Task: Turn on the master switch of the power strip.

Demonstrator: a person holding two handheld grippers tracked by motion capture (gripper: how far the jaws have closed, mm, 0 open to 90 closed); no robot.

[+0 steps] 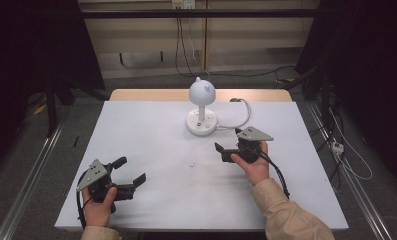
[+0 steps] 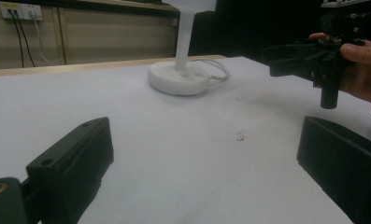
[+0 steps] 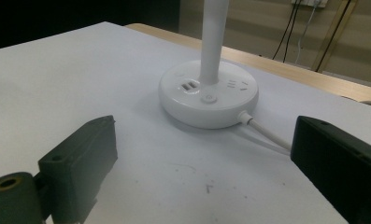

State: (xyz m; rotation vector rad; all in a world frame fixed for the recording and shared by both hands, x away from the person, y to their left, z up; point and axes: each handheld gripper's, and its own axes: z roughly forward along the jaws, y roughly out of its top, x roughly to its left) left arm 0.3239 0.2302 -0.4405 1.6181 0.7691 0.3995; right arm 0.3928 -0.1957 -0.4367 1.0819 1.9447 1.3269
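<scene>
Two grippers we are holding over white table (image 1: 151,130), both empty. Left gripper (image 1: 132,170) hovering near front left corner, jaws spread wide. Right gripper (image 1: 220,151) sitting just beside white lamp (image 1: 202,107), jaws gaping toward its round base (image 3: 208,94).

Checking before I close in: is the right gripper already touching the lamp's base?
No. In the right gripper view the open jaws stand short of the lamp base, with bare white table between them and it.
</scene>
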